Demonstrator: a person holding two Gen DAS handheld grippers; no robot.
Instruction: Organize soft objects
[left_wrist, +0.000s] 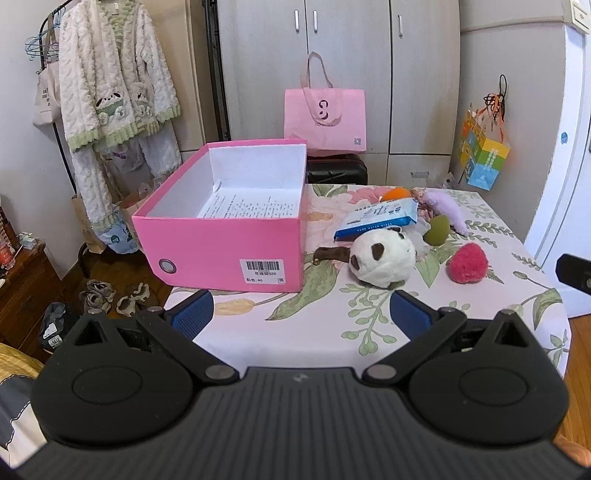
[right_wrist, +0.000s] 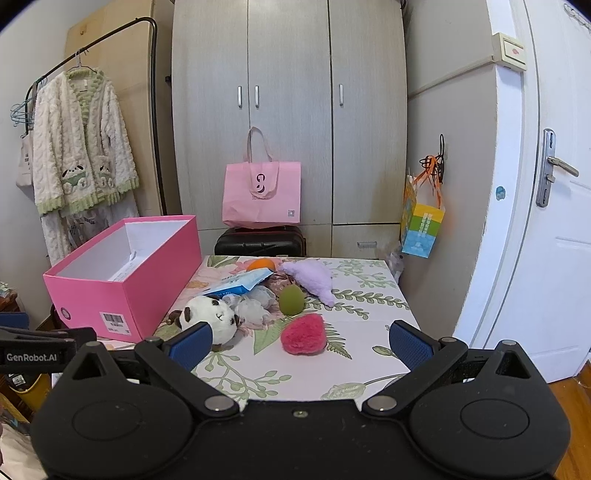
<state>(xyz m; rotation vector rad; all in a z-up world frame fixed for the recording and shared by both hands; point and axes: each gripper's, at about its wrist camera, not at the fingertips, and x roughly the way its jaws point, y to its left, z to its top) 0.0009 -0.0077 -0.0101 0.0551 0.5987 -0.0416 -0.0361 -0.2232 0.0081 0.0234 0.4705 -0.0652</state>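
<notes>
An open pink box (left_wrist: 229, 247) (right_wrist: 122, 295) stands at the table's left with only a printed sheet inside. To its right lie a panda plush (left_wrist: 382, 258) (right_wrist: 210, 317), a pink fuzzy heart (left_wrist: 468, 263) (right_wrist: 303, 334), a green egg-shaped sponge (left_wrist: 436, 229) (right_wrist: 291, 301), a purple plush (left_wrist: 445, 210) (right_wrist: 314, 278), an orange ball (left_wrist: 396, 194) (right_wrist: 261, 264) and a blue wipes pack (left_wrist: 380, 218) (right_wrist: 242, 282). My left gripper (left_wrist: 301, 312) is open and empty before the box and panda. My right gripper (right_wrist: 301, 341) is open and empty, just short of the heart.
The floral tablecloth (left_wrist: 332, 325) (right_wrist: 362, 332) covers the table. A pink tote bag (left_wrist: 325, 118) (right_wrist: 262, 199) sits on a black suitcase (right_wrist: 260, 242) behind it, before wardrobes. A robe (left_wrist: 114, 92) hangs left. A white door (right_wrist: 546, 221) stands right.
</notes>
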